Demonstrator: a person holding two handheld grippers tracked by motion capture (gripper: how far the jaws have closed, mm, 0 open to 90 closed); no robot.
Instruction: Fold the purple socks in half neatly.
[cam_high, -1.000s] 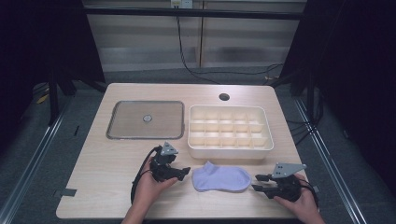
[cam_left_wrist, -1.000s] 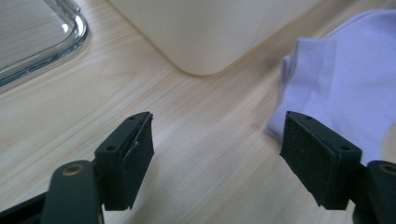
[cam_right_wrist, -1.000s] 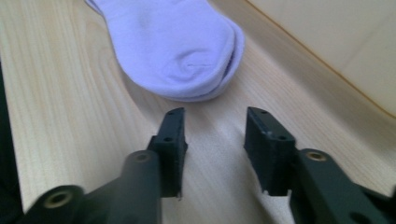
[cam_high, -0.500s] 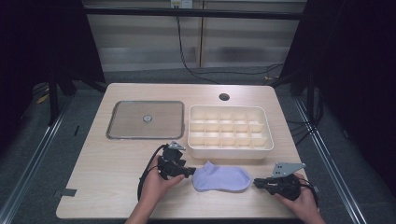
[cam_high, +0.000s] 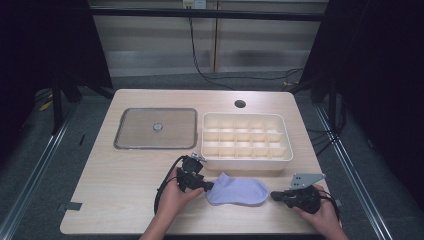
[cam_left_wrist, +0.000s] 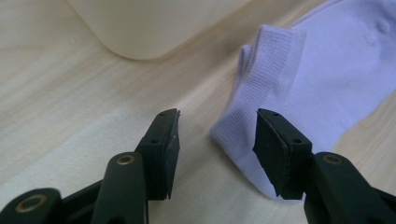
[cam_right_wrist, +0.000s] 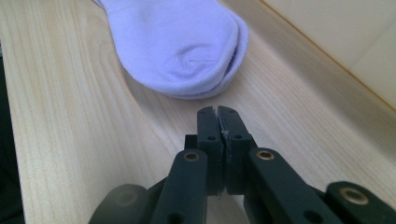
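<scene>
High view: left tool jaws spread, at the cuff of the pale lilac sock | right tool jaws pressed together on nothing, just off the sock's toe | sock flat on the table, near edge | beyond: cream divided tray, grey lid.

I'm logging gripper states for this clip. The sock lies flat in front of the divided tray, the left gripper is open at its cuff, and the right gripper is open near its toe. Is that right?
Not quite: the right gripper is shut, its jaws pressed together just short of the toe, as the right gripper view shows. The rest holds: the sock lies flat in front of the divided tray, and the left gripper is open at its cuff.
</scene>
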